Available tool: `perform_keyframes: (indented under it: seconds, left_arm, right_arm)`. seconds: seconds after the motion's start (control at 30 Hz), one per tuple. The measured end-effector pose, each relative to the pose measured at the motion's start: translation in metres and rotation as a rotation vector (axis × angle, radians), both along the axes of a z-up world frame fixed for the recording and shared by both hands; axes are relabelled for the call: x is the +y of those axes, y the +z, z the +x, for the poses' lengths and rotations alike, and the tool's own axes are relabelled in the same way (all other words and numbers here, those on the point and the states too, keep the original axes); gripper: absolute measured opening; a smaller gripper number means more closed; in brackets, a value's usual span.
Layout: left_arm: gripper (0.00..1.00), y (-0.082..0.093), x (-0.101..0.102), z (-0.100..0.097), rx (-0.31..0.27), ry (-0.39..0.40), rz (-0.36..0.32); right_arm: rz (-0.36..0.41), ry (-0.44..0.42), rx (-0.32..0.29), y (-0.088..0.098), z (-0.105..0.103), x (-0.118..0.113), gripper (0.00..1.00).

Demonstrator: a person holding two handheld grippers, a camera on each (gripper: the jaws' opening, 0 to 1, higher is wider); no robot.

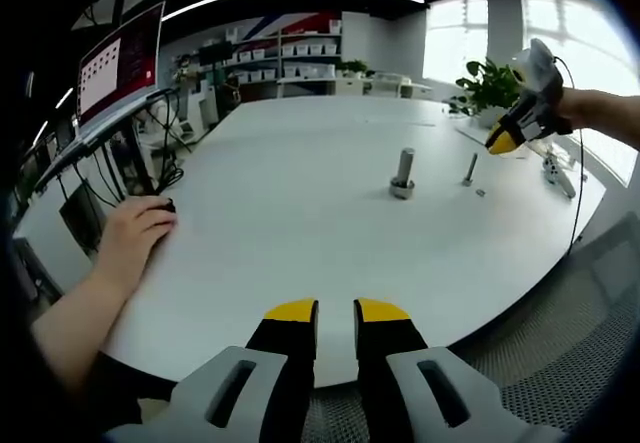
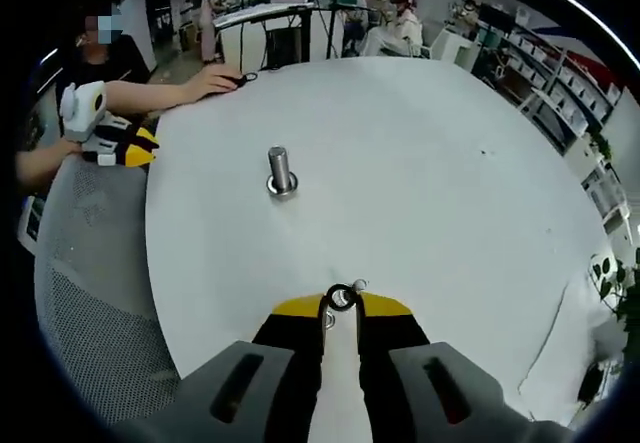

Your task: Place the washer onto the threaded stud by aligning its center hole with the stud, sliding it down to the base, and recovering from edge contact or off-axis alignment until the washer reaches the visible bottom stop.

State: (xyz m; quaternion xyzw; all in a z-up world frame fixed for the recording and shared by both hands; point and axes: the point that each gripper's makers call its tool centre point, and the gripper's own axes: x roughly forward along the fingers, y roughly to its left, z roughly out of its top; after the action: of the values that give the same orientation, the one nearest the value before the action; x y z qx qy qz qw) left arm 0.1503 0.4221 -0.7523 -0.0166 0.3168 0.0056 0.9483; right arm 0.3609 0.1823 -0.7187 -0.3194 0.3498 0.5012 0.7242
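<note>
A short threaded stud (image 1: pixel 403 173) (image 2: pixel 279 170) stands upright on its round base in the middle of the white table (image 1: pixel 300 203) (image 2: pixel 420 163). My right gripper (image 2: pixel 341 305) is shut on a small metal washer (image 2: pixel 341 297), gripped at the yellow fingertips, well short of the stud and near the table's edge. In the left gripper view that right gripper (image 1: pixel 503 141) hovers beyond and to the right of the stud, in a person's hand. My left gripper (image 1: pixel 336 311) (image 2: pixel 140 149) hangs over the near table edge, jaws almost together and holding nothing.
A thin bolt (image 1: pixel 470 169) stands right of the stud, with a tiny metal part (image 1: pixel 481 192) beside it and a tool (image 1: pixel 558 177) farther right. A person's hand (image 1: pixel 135 231) (image 2: pixel 213 81) rests on a mouse. A mesh chair (image 2: pixel 90 283) borders the table.
</note>
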Motion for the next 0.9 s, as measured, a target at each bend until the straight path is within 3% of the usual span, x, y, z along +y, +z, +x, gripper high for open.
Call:
perform_keyframes:
  seconds: [0.17, 0.9]
  left_arm:
    - [0.12, 0.0, 0.0, 0.0, 0.0, -0.001, 0.0]
    - [0.12, 0.0, -0.001, 0.0, 0.002, -0.005, -0.002]
  right_arm:
    - [-0.038, 0.022, -0.056, -0.005, 0.011, 0.001, 0.13]
    - [-0.136, 0.074, -0.012, -0.034, 0.018, 0.008, 0.13]
